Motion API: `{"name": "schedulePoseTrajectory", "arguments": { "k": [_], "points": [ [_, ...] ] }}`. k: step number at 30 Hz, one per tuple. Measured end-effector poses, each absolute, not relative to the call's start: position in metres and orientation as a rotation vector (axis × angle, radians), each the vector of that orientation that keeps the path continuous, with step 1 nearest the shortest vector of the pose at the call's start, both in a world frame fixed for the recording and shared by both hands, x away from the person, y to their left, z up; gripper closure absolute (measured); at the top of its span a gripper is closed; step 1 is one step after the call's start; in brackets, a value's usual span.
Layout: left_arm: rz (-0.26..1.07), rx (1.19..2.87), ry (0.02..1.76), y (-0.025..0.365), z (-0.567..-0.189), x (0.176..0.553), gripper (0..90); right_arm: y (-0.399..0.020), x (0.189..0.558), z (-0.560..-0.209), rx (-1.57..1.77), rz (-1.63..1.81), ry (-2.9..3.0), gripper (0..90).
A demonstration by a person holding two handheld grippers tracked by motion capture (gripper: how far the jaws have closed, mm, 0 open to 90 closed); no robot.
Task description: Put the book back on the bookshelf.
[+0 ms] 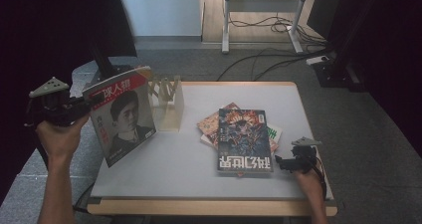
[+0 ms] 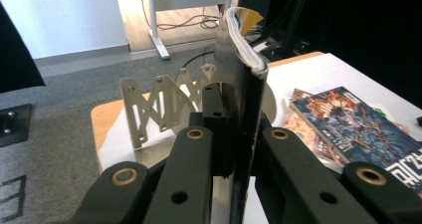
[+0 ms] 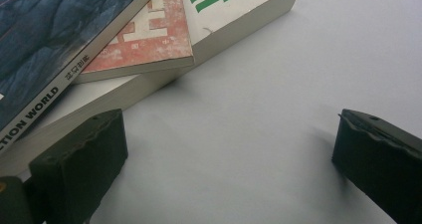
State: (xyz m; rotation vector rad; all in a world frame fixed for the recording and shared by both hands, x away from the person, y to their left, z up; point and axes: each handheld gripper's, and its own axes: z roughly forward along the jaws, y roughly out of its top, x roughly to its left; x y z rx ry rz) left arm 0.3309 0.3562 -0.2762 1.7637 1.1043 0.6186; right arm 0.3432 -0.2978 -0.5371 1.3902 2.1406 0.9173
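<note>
Magazine (image 1: 122, 115) with the portrait cover is in the air off the table's (image 1: 199, 176) left edge, at about 9 o'clock from table centre, held upright and tilted, bottom corner hanging low near the edge. Left gripper (image 1: 92, 100) is clenched on its upper left edge; in the left gripper view both jaws pinch the spine side (image 2: 247, 129), pages fanning out above. The beige accordion rack (image 1: 166, 100) stands just beside it at 2 o'clock, on the table's back-left part, slots look empty. Likely next: drop the magazine into a slot. Risks: grip is on one edge only, so the floppy magazine could sag or pivot in the jaws and hit a divider instead of the gap; the rack looks light, so a side push would probably slide or tip it; pages may splay and catch on a divider. Right gripper (image 1: 279, 163) rests at 4 o'clock on the table, jaws wide apart, holding nothing, just beside the stack of three books (image 1: 244, 138). It's well apart from the rack, so it can't steady it from there.
</note>
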Motion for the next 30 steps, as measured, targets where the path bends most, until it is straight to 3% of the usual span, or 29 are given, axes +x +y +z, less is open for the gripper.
{"name": "schedulePoseTrajectory", "arguments": {
  "k": [30],
  "points": [
    [0.735, 1.692, 1.210, 0.356, -0.294, 0.378, 87.0, -0.298, 0.343, -0.537, 1.391, 0.917, 2.141, 0.4]
  ]
}}
